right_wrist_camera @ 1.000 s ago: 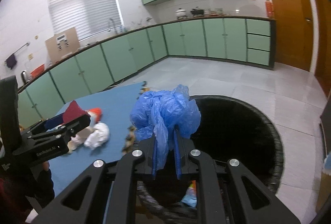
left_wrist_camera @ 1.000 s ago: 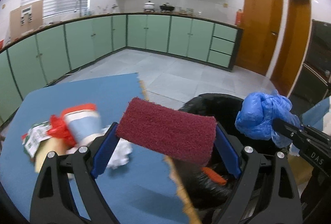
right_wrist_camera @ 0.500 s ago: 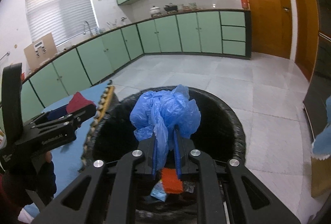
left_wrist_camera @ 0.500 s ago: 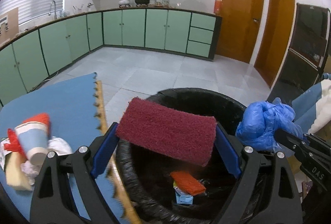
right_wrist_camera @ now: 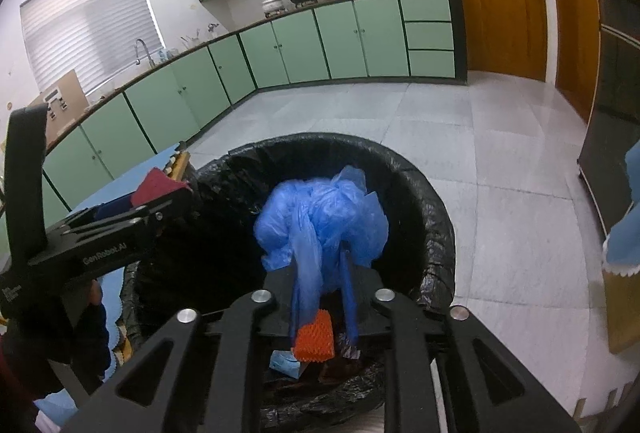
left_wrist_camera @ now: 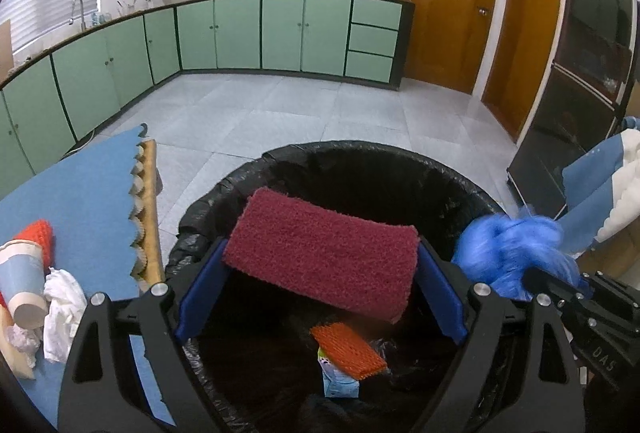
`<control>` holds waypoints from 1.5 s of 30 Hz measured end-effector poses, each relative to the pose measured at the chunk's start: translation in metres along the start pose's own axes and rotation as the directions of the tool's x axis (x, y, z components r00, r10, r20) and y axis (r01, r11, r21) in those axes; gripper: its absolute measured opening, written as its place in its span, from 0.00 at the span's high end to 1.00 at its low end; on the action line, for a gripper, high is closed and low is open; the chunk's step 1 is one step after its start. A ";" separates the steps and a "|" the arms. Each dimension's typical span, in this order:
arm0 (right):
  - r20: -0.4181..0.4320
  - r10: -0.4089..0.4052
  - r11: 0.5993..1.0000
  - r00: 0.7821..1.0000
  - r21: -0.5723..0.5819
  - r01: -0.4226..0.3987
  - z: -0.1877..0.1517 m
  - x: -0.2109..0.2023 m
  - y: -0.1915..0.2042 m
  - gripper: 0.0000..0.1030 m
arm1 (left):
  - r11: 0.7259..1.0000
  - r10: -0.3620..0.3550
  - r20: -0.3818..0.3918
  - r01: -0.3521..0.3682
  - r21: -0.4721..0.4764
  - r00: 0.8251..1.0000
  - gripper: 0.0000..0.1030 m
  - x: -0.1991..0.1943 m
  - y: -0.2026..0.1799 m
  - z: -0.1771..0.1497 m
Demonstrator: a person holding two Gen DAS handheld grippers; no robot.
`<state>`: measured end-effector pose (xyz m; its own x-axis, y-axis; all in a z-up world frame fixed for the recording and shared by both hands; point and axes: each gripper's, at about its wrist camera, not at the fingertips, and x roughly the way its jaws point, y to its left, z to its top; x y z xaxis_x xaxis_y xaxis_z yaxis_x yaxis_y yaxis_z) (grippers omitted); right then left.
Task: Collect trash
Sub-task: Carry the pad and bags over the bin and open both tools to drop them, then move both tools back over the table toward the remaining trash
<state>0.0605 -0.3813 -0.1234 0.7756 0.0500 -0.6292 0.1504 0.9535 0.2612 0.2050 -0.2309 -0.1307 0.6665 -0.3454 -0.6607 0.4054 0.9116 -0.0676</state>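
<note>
My left gripper [left_wrist_camera: 320,273] is shut on a dark red scouring pad [left_wrist_camera: 324,247] and holds it over the black-lined trash bin [left_wrist_camera: 372,157]. My right gripper [right_wrist_camera: 322,273] holds a crumpled blue plastic bag [right_wrist_camera: 324,217] over the same bin [right_wrist_camera: 436,217]; its jaws have parted a little and the bag hangs between them. The bag also shows in the left wrist view [left_wrist_camera: 516,253], blurred. An orange sponge [left_wrist_camera: 348,349] and a small carton [left_wrist_camera: 340,385] lie inside the bin.
A blue-covered table [left_wrist_camera: 76,193] stands left of the bin, with a paper cup [left_wrist_camera: 22,283], white crumpled tissue [left_wrist_camera: 60,305] and an orange item [left_wrist_camera: 40,241] on it. Grey tiled floor [left_wrist_camera: 280,113] and green cabinets lie beyond. A dark appliance [left_wrist_camera: 576,113] stands at right.
Both grippers have swung from over the table to over the bin. The right jaws have opened slightly and the blue bag sags; the left still grips the pad.
</note>
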 end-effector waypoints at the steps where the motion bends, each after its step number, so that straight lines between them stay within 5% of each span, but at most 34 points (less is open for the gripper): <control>1: -0.005 0.000 1.000 1.000 0.001 0.000 0.002 0.003 -0.001 0.81 | 1.000 -0.009 -0.010 0.009 -0.002 1.000 0.15 0.002 0.000 0.000; 7: -0.003 -0.021 1.000 1.000 0.005 0.021 -0.001 0.001 -0.008 0.55 | 0.998 -0.053 -0.043 0.051 -0.032 0.998 0.14 0.004 0.003 0.000; 12: 0.025 -0.049 0.999 0.998 0.017 0.049 -0.001 -0.007 -0.007 0.21 | 0.997 -0.053 -0.016 0.052 -0.048 0.998 0.13 -0.008 0.010 0.002; 32: 0.076 -0.011 0.999 0.997 -0.032 0.013 0.007 -0.026 0.027 0.19 | 0.998 -0.009 0.089 0.015 -0.065 0.996 0.11 -0.060 0.040 0.008; 38: 0.077 0.044 0.996 0.996 -0.083 -0.038 0.012 -0.024 0.061 0.19 | 0.989 0.110 0.157 -0.093 -0.111 0.981 0.11 -0.107 0.090 0.000; 45: 0.064 0.125 0.981 0.990 -0.159 -0.113 0.015 -0.011 0.120 0.19 | 0.953 0.259 0.150 -0.228 -0.199 0.954 0.11 -0.142 0.156 -0.021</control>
<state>0.0799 -0.2716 -0.0741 0.8260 0.1493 -0.5435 -0.0378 0.9768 0.2109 0.1602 -0.0354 -0.0632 0.8346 -0.1264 -0.5361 0.1099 0.9920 -0.0629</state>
